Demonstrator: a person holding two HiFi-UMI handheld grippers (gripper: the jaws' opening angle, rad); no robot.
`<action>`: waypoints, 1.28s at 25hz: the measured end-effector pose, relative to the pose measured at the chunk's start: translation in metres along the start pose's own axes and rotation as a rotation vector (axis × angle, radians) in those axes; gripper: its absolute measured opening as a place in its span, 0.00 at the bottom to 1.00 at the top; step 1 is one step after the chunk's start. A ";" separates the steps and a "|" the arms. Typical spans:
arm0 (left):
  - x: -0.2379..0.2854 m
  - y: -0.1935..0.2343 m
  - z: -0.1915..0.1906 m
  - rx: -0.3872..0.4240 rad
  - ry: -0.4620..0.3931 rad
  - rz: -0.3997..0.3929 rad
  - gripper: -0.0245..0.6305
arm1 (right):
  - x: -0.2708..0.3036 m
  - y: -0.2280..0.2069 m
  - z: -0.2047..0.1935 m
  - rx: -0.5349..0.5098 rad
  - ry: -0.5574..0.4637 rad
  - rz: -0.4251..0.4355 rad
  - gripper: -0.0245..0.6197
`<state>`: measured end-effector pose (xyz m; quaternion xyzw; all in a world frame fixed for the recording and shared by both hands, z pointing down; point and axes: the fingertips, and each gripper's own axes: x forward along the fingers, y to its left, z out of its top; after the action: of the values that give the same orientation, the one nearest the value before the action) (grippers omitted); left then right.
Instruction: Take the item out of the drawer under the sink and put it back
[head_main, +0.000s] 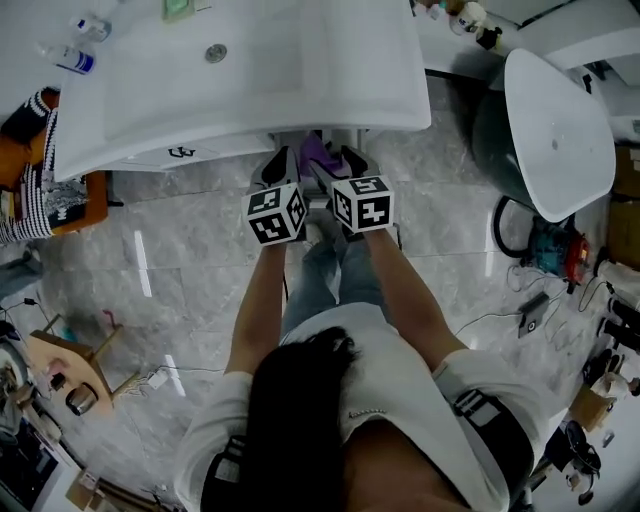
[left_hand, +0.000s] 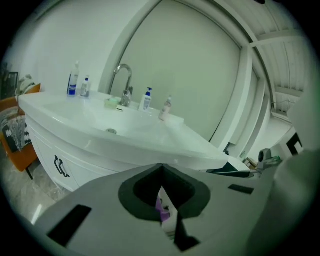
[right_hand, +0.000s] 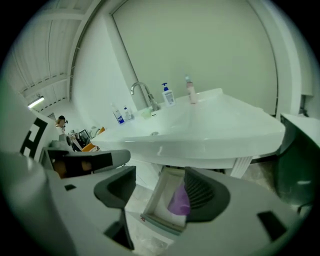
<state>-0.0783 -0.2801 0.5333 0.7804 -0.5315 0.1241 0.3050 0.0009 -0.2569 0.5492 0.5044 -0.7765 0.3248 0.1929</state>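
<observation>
Now left gripper (left_hand: 161, 167) closed, empty; right gripper (right_hand: 160, 176) wide apart above purple item (right_hand: 179, 201) in drawer (right_hand: 156, 212).

Grey veined marble tiles (head_main: 200, 270) cover the floor, streaked with pale reflected light. A white oval tub (head_main: 560, 130) stands at the upper right, with loose cables (head_main: 505, 310) below it. An orange chair (head_main: 95, 205) sits at the left edge and a small wooden stool (head_main: 75, 365) at lower left. The pale wall (left_hand: 200, 65) carries a curved white frame (left_hand: 132, 37).
</observation>
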 end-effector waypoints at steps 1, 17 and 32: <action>-0.004 -0.002 0.004 0.001 -0.008 -0.002 0.04 | -0.005 0.002 0.004 -0.011 -0.008 0.003 0.52; -0.065 -0.034 0.044 0.079 -0.074 -0.046 0.04 | -0.075 0.033 0.055 -0.089 -0.150 -0.021 0.48; -0.078 -0.061 0.046 0.097 -0.096 -0.085 0.04 | -0.094 0.050 0.071 -0.151 -0.216 -0.056 0.26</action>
<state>-0.0608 -0.2338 0.4355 0.8211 -0.5055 0.0989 0.2461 -0.0037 -0.2307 0.4240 0.5417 -0.8007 0.2039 0.1547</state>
